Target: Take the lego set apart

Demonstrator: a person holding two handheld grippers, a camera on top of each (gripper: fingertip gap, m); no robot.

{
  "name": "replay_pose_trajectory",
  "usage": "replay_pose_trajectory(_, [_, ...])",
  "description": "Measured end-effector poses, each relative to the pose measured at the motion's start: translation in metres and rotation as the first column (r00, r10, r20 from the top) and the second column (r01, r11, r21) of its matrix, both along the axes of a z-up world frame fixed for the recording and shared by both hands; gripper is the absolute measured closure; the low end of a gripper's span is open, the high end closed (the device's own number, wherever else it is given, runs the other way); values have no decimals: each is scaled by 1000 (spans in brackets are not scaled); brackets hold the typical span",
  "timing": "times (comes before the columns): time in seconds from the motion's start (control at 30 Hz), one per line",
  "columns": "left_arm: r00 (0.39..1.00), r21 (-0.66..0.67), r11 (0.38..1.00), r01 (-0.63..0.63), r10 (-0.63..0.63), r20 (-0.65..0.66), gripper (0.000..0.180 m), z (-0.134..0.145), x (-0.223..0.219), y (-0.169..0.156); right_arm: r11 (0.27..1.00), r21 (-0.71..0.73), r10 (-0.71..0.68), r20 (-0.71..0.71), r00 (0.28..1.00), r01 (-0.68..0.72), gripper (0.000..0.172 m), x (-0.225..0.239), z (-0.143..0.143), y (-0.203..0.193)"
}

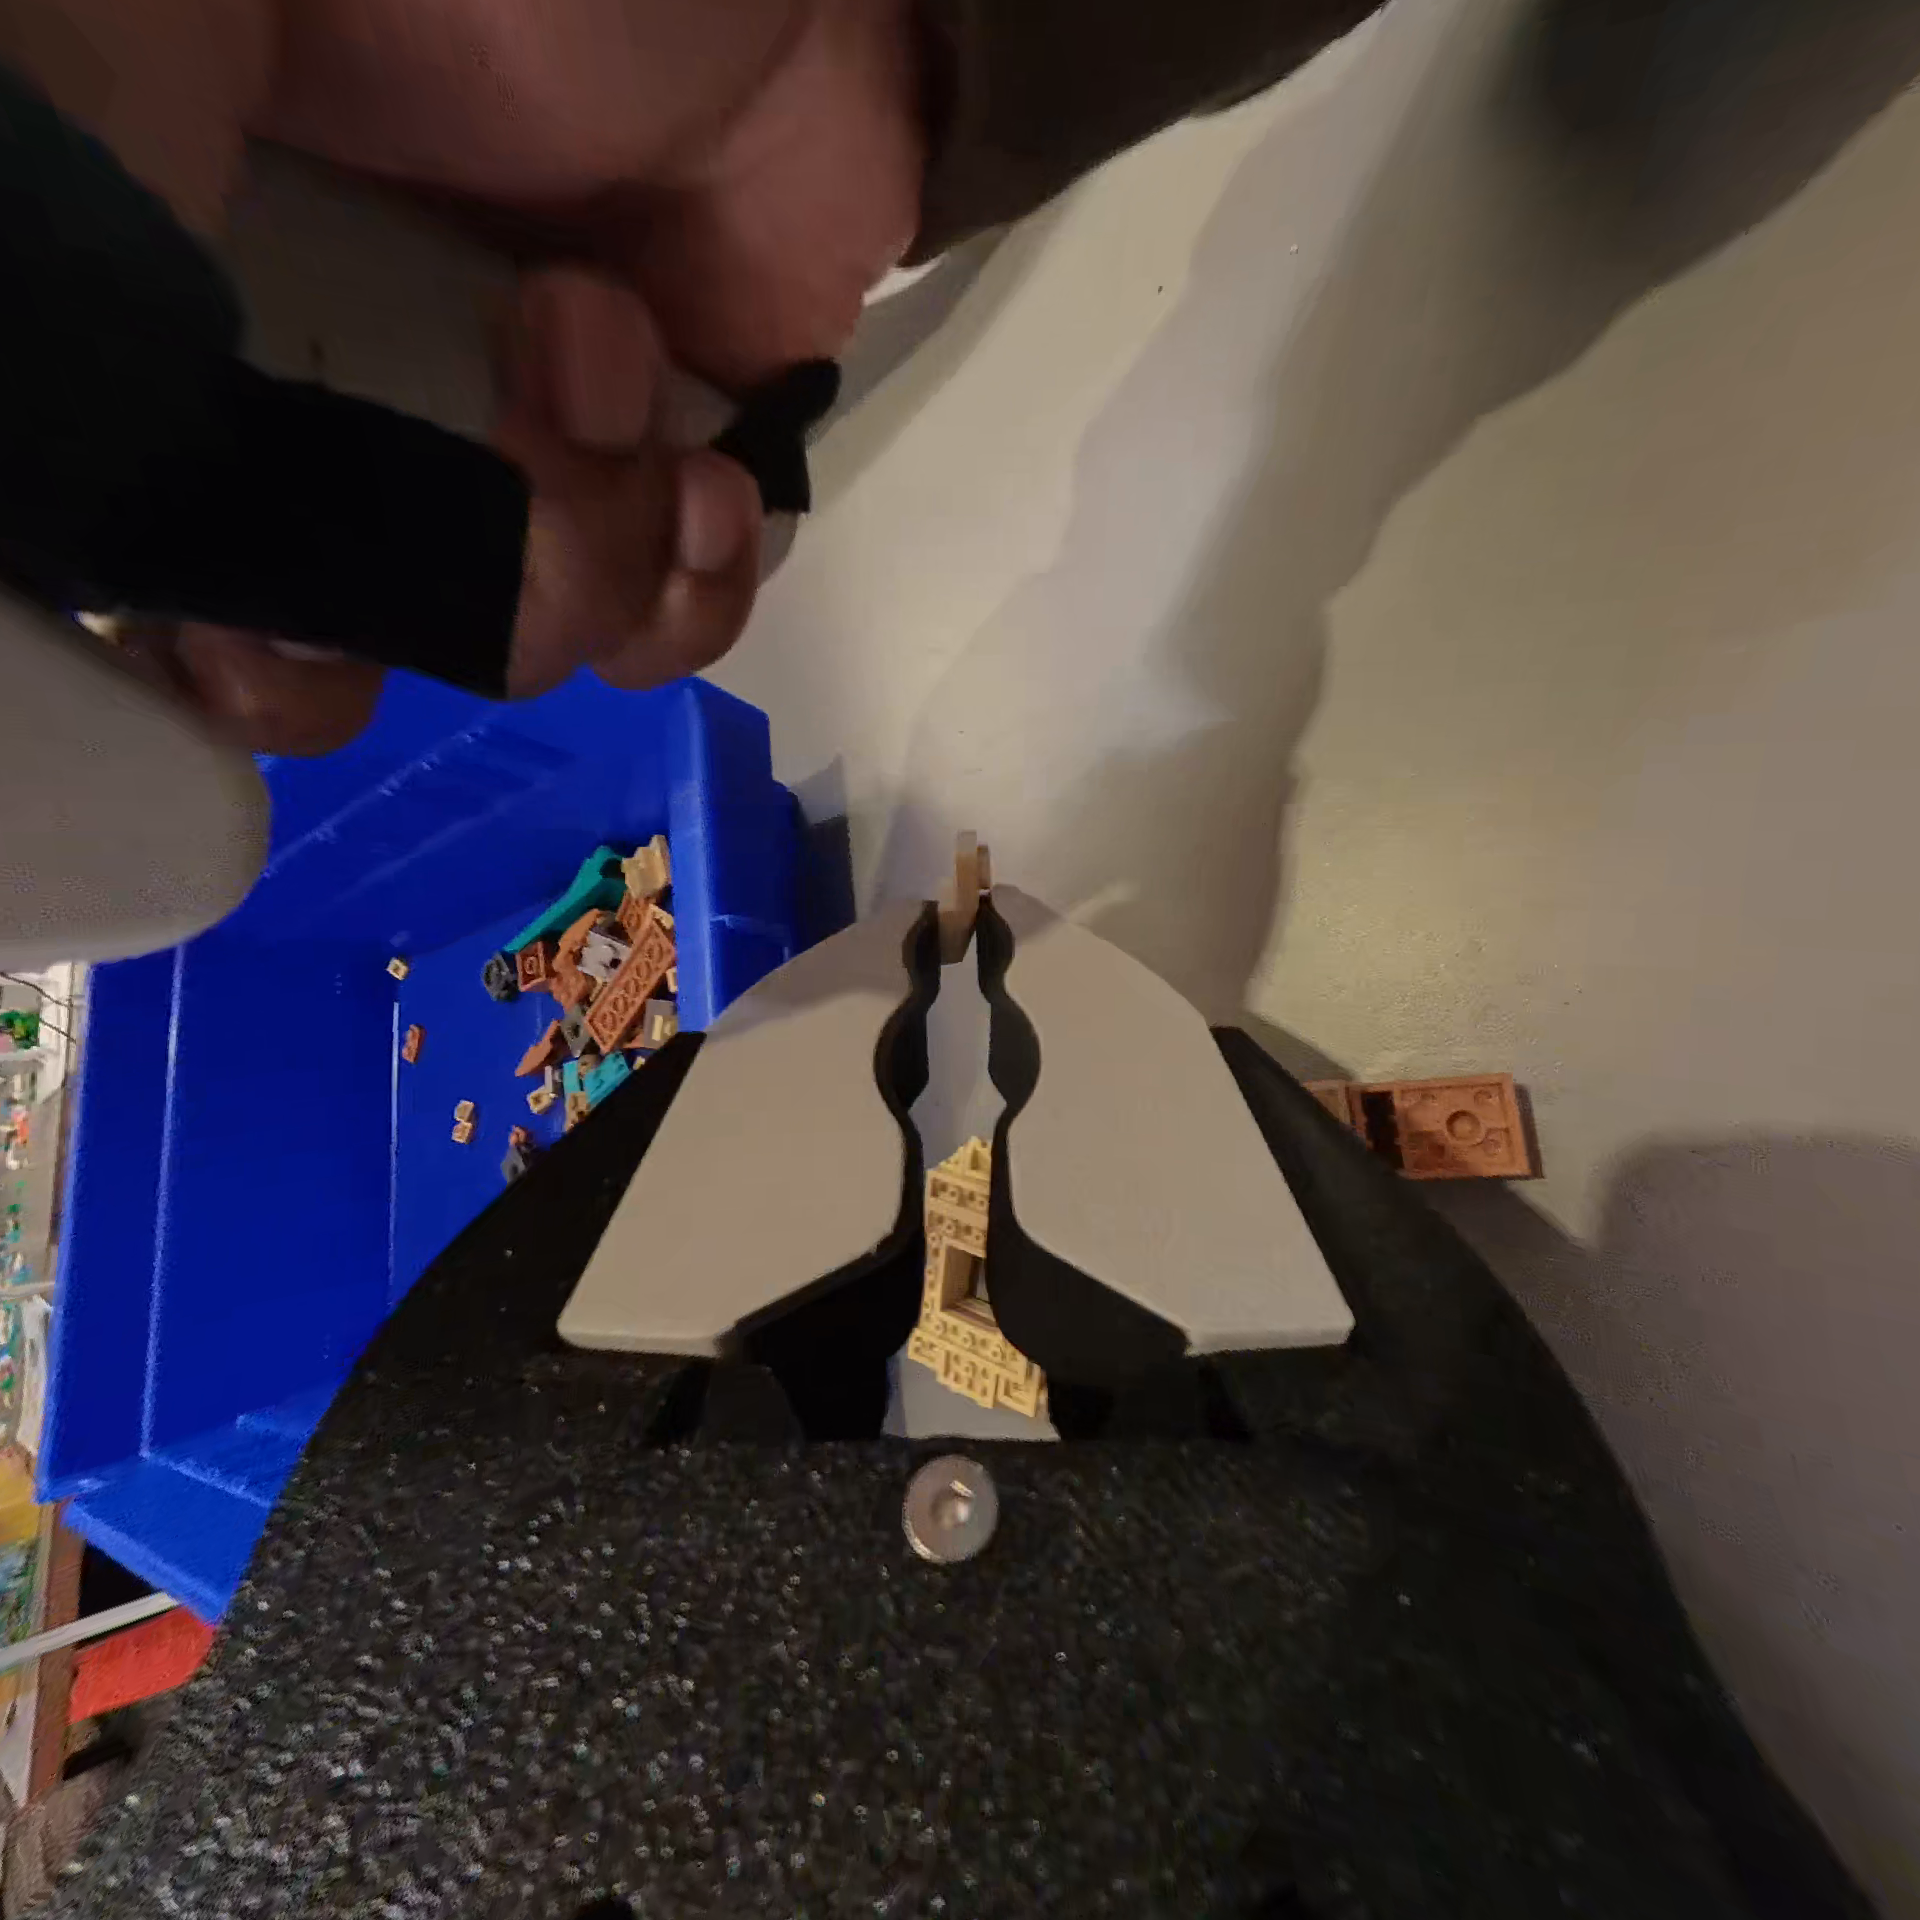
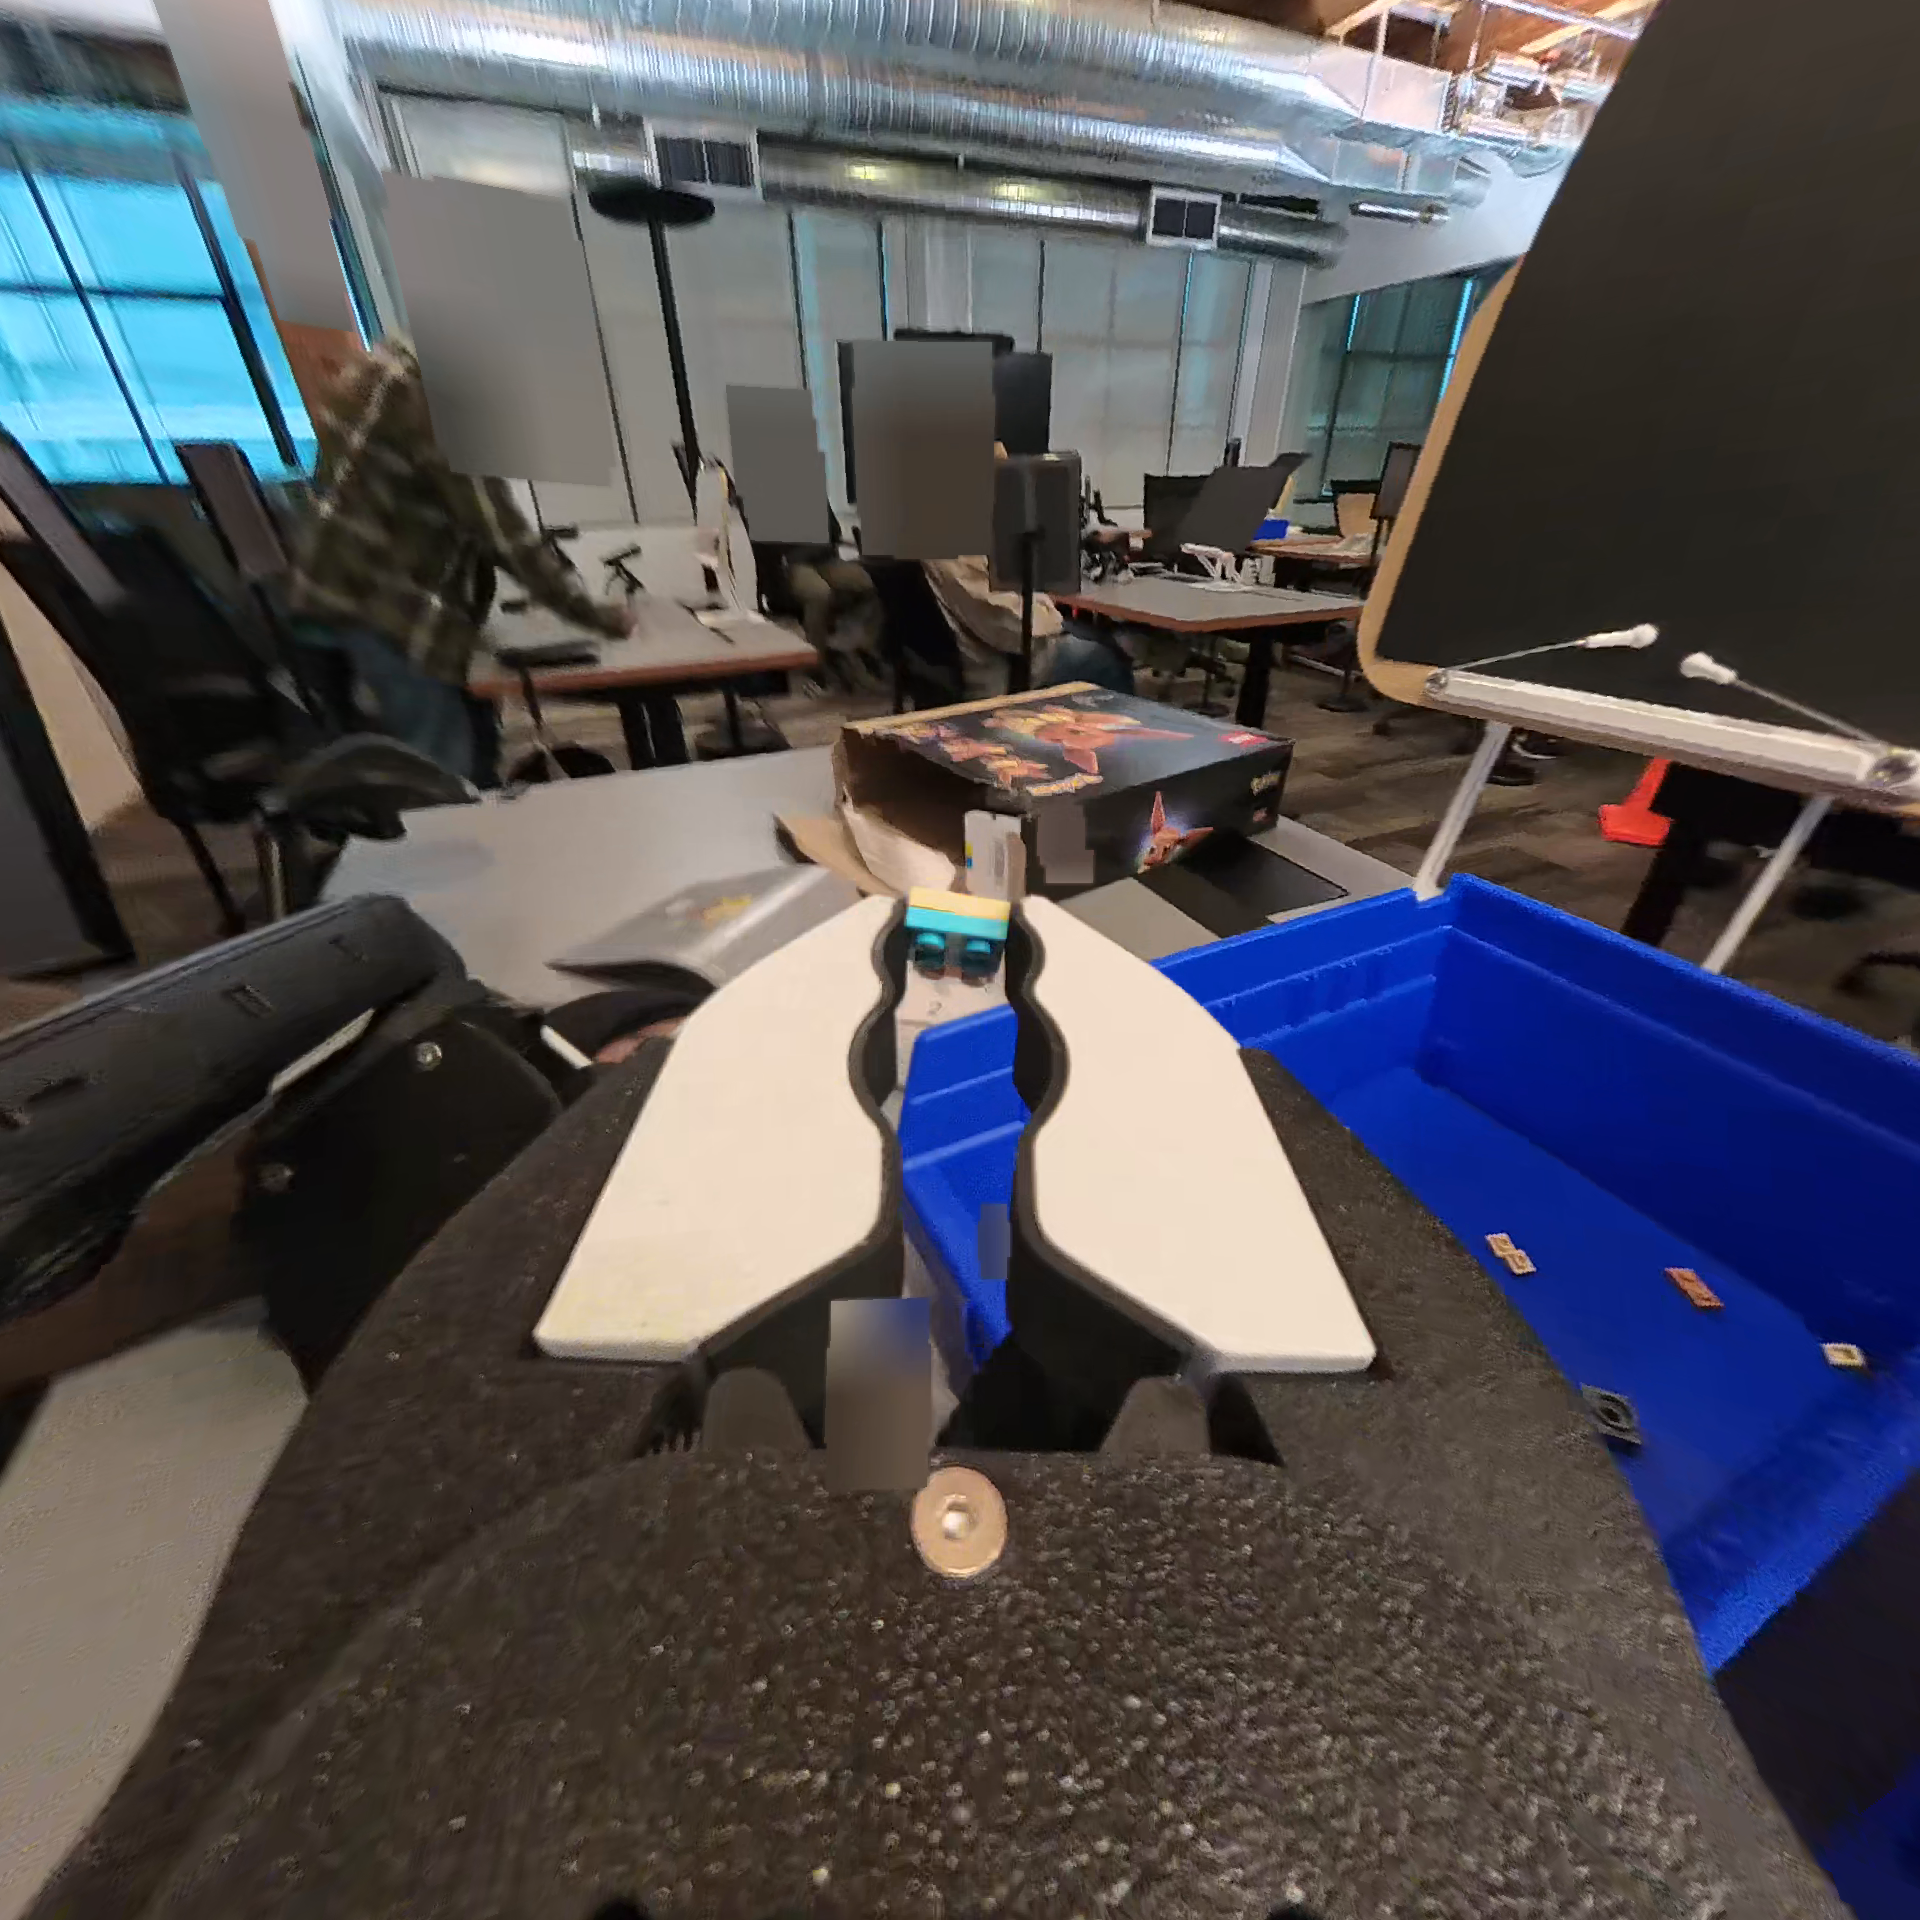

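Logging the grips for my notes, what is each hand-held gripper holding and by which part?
Left hand-held gripper: thin tan piece, pinched at its lower end. Right hand-held gripper: small teal-and-yellow brick stack, clamped by its two sides.

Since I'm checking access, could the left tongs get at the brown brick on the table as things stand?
Probably not yet: the left tongs are shut on a tan piece, though the brown brick lies unobstructed on the table beside them.

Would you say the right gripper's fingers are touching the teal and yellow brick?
Touching: the right wrist view shows both fingertips pressed against the sides of the teal and yellow brick.
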State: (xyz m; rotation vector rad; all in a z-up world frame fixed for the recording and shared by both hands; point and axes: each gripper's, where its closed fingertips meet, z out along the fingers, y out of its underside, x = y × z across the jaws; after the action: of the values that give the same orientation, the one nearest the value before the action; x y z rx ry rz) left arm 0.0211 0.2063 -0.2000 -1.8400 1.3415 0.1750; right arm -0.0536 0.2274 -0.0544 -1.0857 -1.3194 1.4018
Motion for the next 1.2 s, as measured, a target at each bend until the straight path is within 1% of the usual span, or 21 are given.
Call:
replay_pose_trajectory(0.1, [999,-33,998,-45,45,10,170,-7,-5,3,999,48,1,23,1000,-3,154,-2,-6,-6])
replay_pose_trajectory(0.17, [997,-70,995,-66,68,22,165,-12,-9,3,999,43,9,34,999,-10,154,-2,-9,-7])
replay_pose_trajectory(0.3, [996,-91,993,-80,82,19,159,-19,-17,4,1000,4,13,41,999,-14,154,-2,-11,-4])
replay_pose_trajectory(0.37, [994,-56,994,-96,98,45,156,-10,-22,8,1000,-25,17,41,999,-16,154,-1,-10,-1])
replay_pose_trajectory(0.4, [991,-12,994,-109,110,72,156,1,-25,11,999,-46,22,37,999,-20,154,0,-9,1])
replay_pose_trajectory(0.47, [979,99,984,-150,133,155,156,31,-35,17,993,-113,39,20,999,-37,154,3,-5,3])
replay_pose_trajectory(0.53, [959,223,952,-209,154,240,162,64,-49,19,977,-204,56,-10,998,-57,154,6,2,8])
replay_pose_trajectory(0.57, [948,287,926,-246,168,269,165,79,-58,20,966,-250,64,-23,998,-68,154,7,4,11])
replay_pose_trajectory(0.63, [930,433,839,-331,213,298,167,108,-77,22,943,-324,75,-36,997,-83,154,7,6,15])
replay_pose_trajectory(0.67, [926,504,785,-360,233,298,166,119,-85,22,934,-346,80,-36,996,-88,154,6,5,16])
replay_pose_trajectory(0.7, [927,558,744,-368,245,285,165,126,-88,22,930,-357,85,-33,996,-91,154,5,3,14])
replay_pose_trajectory(0.77, [939,620,705,-345,249,239,163,130,-85,21,929,-356,97,-18,995,-97,154,0,-2,8])
replay_pose_trajectory(0.87, [952,654,693,-304,253,175,161,125,-78,24,926,-359,120,-19,993,-118,154,-4,-4,-5])
replay_pose_trajectory(0.93, [951,675,672,-304,259,170,159,125,-77,26,923,-359,137,-25,990,-137,154,-6,-3,-13])
replay_pose_trajectory(0.97, [951,687,661,-303,256,174,162,126,-76,25,925,-353,140,-23,990,-139,154,-7,-4,-17])
replay_pose_trajectory(1.0, [945,704,635,-318,268,185,171,129,-79,24,930,-342,136,-26,990,-137,154,-8,-4,-18])
replay_pose_trajectory(1.03, [944,715,621,-321,267,193,174,132,-81,23,936,-326,135,-27,990,-137,155,-8,-4,-20])
replay_pose_trajectory(1.1, [946,707,630,-320,246,209,176,133,-81,21,950,-283,135,-19,991,-135,155,-7,-4,-23])
replay_pose_trajectory(1.2, [948,733,606,-309,260,185,176,134,-82,20,968,-225,116,0,993,-113,155,-7,-5,-24])
